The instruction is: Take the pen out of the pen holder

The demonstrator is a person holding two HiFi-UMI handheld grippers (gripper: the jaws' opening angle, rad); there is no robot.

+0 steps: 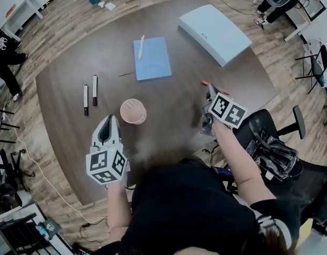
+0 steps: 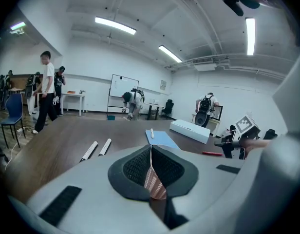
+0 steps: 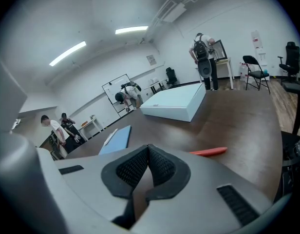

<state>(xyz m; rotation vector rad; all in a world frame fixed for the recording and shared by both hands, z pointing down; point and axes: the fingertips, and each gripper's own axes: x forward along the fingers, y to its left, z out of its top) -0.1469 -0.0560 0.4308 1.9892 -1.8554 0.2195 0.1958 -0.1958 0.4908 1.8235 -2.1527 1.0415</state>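
The orange pen point(image 3: 208, 151) lies just beyond the right gripper point(image 3: 148, 149), jaws closed and empty. The left gripper point(image 2: 151, 150) clamps the rim of the pen holder point(image 2: 156, 184).

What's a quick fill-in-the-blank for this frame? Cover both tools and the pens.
1. The left tool is shut on the rim of the pen holder, which is ____ in colour.
2. The right tool is shut and empty; the pen on the table just beyond it is ____.
3. The white pen lies on a ____ notebook.
4. In the head view, left of the holder lie ____ markers.
Missing: pink; orange; blue; two.
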